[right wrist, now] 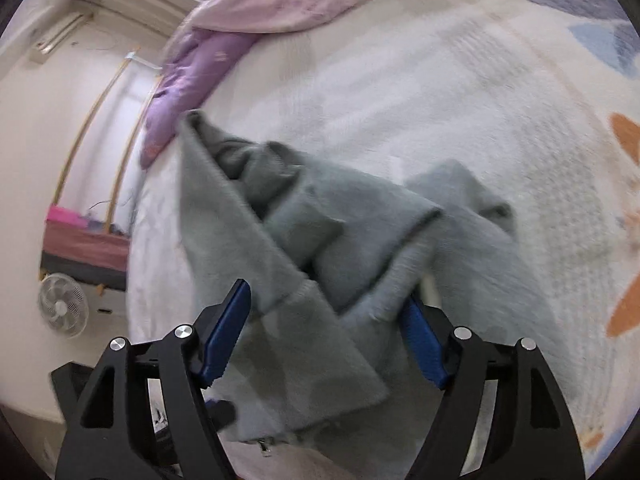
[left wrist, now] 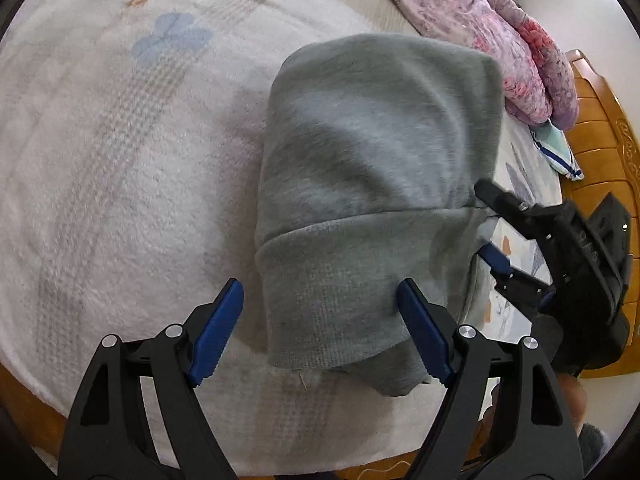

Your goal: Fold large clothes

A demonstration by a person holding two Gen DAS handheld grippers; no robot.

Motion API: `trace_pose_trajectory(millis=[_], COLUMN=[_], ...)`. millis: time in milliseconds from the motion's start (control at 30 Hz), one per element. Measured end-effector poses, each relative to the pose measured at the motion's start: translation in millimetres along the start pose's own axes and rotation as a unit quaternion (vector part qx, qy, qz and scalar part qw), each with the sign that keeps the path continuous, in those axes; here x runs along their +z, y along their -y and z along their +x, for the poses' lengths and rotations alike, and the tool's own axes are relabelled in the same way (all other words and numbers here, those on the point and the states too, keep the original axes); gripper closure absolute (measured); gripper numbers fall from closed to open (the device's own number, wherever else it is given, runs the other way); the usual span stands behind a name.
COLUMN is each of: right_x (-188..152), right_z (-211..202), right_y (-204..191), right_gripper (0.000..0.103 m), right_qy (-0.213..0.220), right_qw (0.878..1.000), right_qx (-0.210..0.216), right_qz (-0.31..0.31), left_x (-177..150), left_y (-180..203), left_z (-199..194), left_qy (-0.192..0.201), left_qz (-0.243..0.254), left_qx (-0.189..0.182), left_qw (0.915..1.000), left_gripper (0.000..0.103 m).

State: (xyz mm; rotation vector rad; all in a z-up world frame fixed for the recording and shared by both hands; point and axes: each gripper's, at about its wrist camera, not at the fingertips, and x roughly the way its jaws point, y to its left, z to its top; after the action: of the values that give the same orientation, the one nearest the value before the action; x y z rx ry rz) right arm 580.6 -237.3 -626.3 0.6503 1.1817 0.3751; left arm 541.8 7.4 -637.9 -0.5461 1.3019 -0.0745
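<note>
Left gripper (left wrist: 320, 304) fingers spread wide; right gripper (right wrist: 326, 312) likewise.

My left gripper (left wrist: 320, 320) has black angular arms, silver pivot screws and ribbed blue pads (left wrist: 218, 332). My right gripper (right wrist: 326, 332) matches it: black frame, four silver screws, blue pads (right wrist: 224, 336). Embossed lettering marks its housing, unreadable.

Probably a home bedroom: blanketed bed (left wrist: 120, 160), pink quilt (left wrist: 500, 28), wooden bed frame (left wrist: 600, 128), floor fan (right wrist: 63, 310).
</note>
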Motion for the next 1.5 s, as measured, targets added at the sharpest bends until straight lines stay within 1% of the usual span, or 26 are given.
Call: trace_pose_trajectory(millis=[67, 100, 133, 167, 200, 333, 433, 500, 567, 700, 733, 767, 800, 867, 900, 967, 1033, 1067, 1100, 1133, 1167, 1200, 1267, 1333, 1400, 1500], right_x=[-1.4, -2.0, -4.1, -6.4, -7.8, -7.0, -15.2, -23.4, -34.5, -57.8, -61.2, -62.9, -64.0, -61.5, -59.5, -59.4, -62.3, -66.5, -70.1, -73.1, -74.2, -75.2, -74.7, -70.5, -59.8, -43.9], right_z=[7.1, 11.0, 15.8, 17.8, 16.8, -13.7, -53.3, -66.3, -77.1, -77.7, -70.7, -63.7, -56.4, -46.3, -48.4, -55.8, -60.8, -59.8, -57.2, -49.9, -42.6, -32.9, -24.9, -19.2, -12.5, 0.0], right_y=[-10.8, -14.6, -19.6, -20.3, -19.6, -19.0, -11.8, -1.5, 16.9, 66.2, 80.9, 91.4, 101.3, 110.7, 110.7, 108.7, 110.3, 114.2, 118.3, 121.0, 123.0, 125.0, 131.8, 133.7, 128.8, 119.0], right_gripper=[0.035, 0.05, 0.073, 0.083, 0.087, 0.09, 0.09, 0.09, 0.09, 0.09, 0.089, 0.088, 0.084, 0.07, 0.06, 0.051, 0.035, 0.034, 0.033, 0.03, 0.029, 0.027, 0.022, 0.01, 0.01, 0.01], right_qy=[-0.002, -0.003, -0.008, -0.012, -0.01, 0.024, 0.046, 0.042, 0.037, 0.033, 0.021, 0.01, 0.001, -0.012, -0.009, 0.004, 0.013, 0.01, 0.002, -0.01, -0.021, -0.031, -0.037, -0.032, -0.026, -0.028], right_qw=[1.0, 0.999, 0.998, 0.998, 0.998, 0.999, 0.999, 0.999, 0.997, 0.989, 0.986, 0.984, 0.982, 0.978, 0.977, 0.977, 0.972, 0.969, 0.967, 0.965, 0.962, 0.958, 0.958, 0.956, 0.955, 0.963], right_qx=[-0.015, -0.025, -0.037, -0.037, -0.036, 0.002, 0.019, 0.023, 0.019, -0.032, -0.038, -0.039, -0.035, -0.018, -0.021, -0.011, -0.007, 0.01, 0.022, 0.037, 0.054, 0.072, 0.069, 0.085, 0.103, 0.093], right_qz=[-0.024, -0.036, -0.051, -0.055, -0.051, -0.032, -0.006, 0.026, 0.064, 0.142, 0.162, 0.174, 0.188, 0.206, 0.211, 0.215, 0.234, 0.247, 0.254, 0.261, 0.268, 0.277, 0.276, 0.28, 0.277, 0.252], left_x=[-0.2, 0.2, 0.7, 1.3, 2.3, 7.9, 15.2, 16.4, 15.3, 9.0, 4.6, 1.2, -1.8, -4.2, -3.2, -0.5, -2.9, -4.4, -5.7, -7.9, -8.7, -9.6, -8.7, -7.3, -4.5, 1.0], left_y=[-5.5, -6.4, -7.3, -7.4, -8.8, -13.4, -13.2, -11.3, -7.6, 2.7, 7.5, 10.2, 13.3, 17.0, 16.1, 12.8, 11.2, 14.1, 16.9, 19.0, 17.8, 13.4, 9.6, 9.9, 11.2, 14.2], left_z=[1.2, 0.6, -0.3, -1.6, -6.2, -29.2, -33.7, -31.1, -21.7, 0.9, 10.0, 14.4, 19.6, 27.4, 27.8, 21.9, 12.4, 10.9, 13.6, 22.7, 30.2, 38.5, 47.7, 53.3, 56.3, 61.3], left_qy=[-0.006, -0.005, -0.005, -0.004, 0.001, 0.038, 0.041, 0.039, 0.026, -0.006, -0.018, -0.022, -0.027, -0.023, -0.02, -0.015, -0.008, -0.006, -0.01, -0.023, -0.034, -0.043, -0.049, -0.056, -0.059, -0.06], left_qz=[-0.005, -0.005, -0.004, -0.004, -0.008, -0.021, -0.03, -0.027, -0.025, -0.022, -0.012, -0.006, 0.0, 0.009, 0.006, -0.012, -0.017, -0.006, 0.007, 0.019, 0.015, -0.004, -0.017, -0.017, -0.011, -0.01], left_qx=[-0.007, -0.011, -0.013, -0.012, -0.019, -0.036, -0.04, -0.037, -0.033, -0.033, -0.037, -0.034, -0.031, -0.017, -0.013, -0.034, -0.077, -0.073, -0.058, -0.045, -0.045, -0.052, -0.056, -0.054, -0.054, -0.052], left_qw=[0.9999, 0.9999, 0.9999, 0.9999, 0.9998, 0.9984, 0.9979, 0.9982, 0.9988, 0.9992, 0.9991, 0.9992, 0.9992, 0.9996, 0.9997, 0.9992, 0.9968, 0.9973, 0.9982, 0.9985, 0.9983, 0.9977, 0.9971, 0.9968, 0.9967, 0.9968], left_gripper=[0.023, 0.023, 0.023, 0.023, 0.023, 0.022, 0.02, 0.02, 0.02, 0.019, 0.015, 0.015, 0.015, 0.015, 0.015, 0.015, 0.015, 0.015, 0.015, 0.015, 0.015, 0.015, 0.015, 0.014, 0.013, 0.011])
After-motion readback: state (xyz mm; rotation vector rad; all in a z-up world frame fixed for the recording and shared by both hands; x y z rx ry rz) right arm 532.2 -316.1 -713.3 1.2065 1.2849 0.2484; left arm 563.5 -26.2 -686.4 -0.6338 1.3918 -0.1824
